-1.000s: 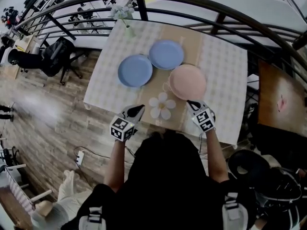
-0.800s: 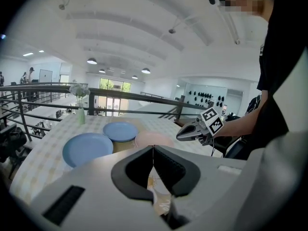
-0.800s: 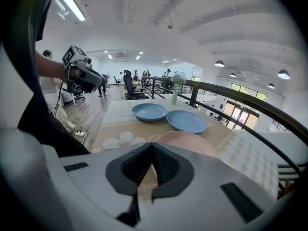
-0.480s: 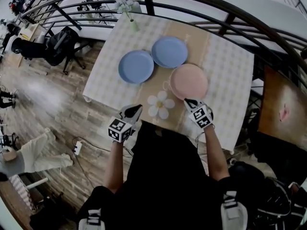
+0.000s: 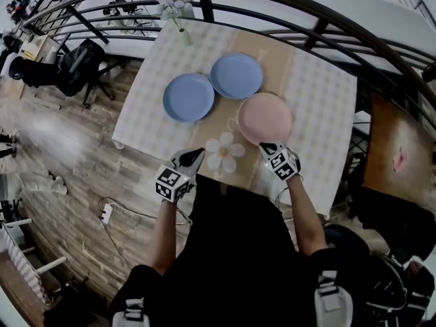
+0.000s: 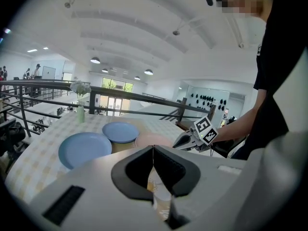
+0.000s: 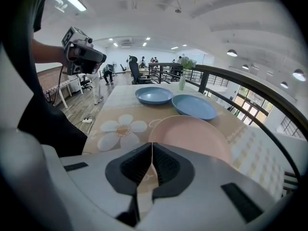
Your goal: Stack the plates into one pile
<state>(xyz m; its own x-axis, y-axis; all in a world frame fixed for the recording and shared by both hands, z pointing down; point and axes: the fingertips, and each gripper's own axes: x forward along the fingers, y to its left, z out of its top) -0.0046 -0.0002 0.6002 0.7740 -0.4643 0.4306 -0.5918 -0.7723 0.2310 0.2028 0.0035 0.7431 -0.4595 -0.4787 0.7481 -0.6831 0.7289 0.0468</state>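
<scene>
since a second ago the right gripper [image 5: 265, 146] has edged in toward the near rim of the pink plate [image 5: 265, 118], while the left gripper [image 5: 197, 154] has kept its place at the near edge of the tabletop [image 5: 320, 101], beside the flower mat [image 5: 225, 152]. both grippers are pressed together with nothing between the jaws. no plate is stacked yet: the pink plate, the left blue plate [image 5: 189, 97] and the far blue plate [image 5: 236, 75] all lie flat and separate, rims close together.

the step in hand looks like a reach for the pink plate. to do it well, the right gripper should spread before it meets the rim, come in low so that one jaw slips under the lip, pinch firmly, then carry the plate level to a blue one and centre it there.
</scene>
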